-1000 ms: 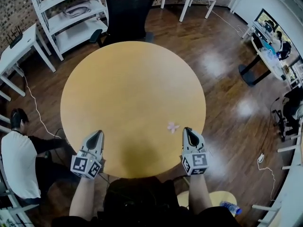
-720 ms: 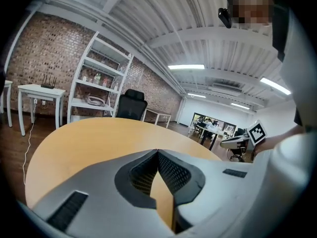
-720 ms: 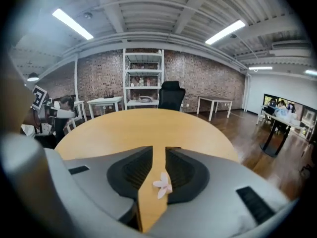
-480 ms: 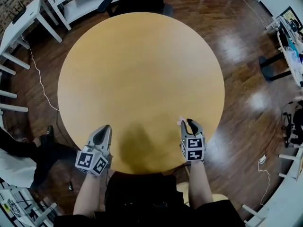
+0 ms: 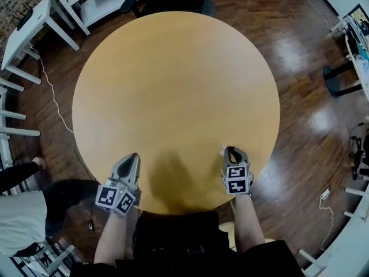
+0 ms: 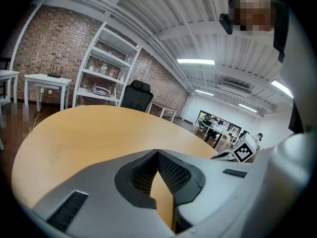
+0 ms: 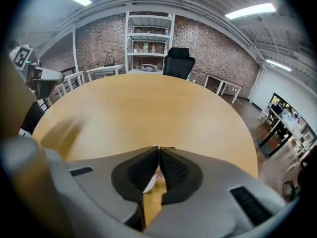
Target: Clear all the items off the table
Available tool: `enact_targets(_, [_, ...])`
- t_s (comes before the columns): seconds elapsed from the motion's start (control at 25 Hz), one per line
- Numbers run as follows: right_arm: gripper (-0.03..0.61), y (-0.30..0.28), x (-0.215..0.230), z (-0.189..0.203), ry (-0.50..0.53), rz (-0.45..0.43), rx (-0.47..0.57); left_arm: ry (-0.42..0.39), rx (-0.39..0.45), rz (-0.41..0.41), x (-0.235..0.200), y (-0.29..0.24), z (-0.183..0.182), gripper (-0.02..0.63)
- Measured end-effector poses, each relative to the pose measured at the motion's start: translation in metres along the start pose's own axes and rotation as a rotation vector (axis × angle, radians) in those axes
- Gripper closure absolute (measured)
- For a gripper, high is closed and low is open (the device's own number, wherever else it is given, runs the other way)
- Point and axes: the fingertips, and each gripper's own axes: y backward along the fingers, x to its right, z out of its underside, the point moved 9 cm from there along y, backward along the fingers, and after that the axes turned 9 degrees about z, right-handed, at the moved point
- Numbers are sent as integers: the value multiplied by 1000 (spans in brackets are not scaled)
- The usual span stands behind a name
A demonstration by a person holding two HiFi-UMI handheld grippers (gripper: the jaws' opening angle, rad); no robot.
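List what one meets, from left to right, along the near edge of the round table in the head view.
left gripper → dark shadow → small pink scrap → right gripper

No legible text, labels, brands or numbers anywhere

Small pink-white scrap (image 5: 222,150); lies on the table (image 5: 173,85), near its edge.
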Motion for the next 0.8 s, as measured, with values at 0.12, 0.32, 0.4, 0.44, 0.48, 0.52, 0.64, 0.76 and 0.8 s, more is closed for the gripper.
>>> enact_targets(0.12, [571,5,4,-3,-37,-12,33,-13,0,10,1,0,-1,614])
enact_targets(0.32, [572,25,12,-19,-77,16,105,-34,18,42,2,-1,-13,614])
enact_targets(0.4, [571,38,9,-24,-90,21,138,-34,24,50,1,2,-16,614])
enact_targets(0.44, [572,46,8,-27,-103,26,159,-35,29,61,1,3,-17,614])
enact_targets(0.48, [572,55,8,-29,-123,41,181,-39,36,86,0,-1,-19,614])
enact_targets(0.52, [572,64,10,-31,-153,69,207,-48,46,129,0,-10,-22,614])
enact_targets(0.64, [572,96,20,-30,-256,184,275,-76,67,292,4,-47,-33,614])
enact_targets(0.76, [572,141,18,-6,-315,279,299,-89,66,411,26,-52,-36,614])
enact_targets(0.8, [572,157,17,5,-332,317,300,-94,65,451,34,-52,-37,614])
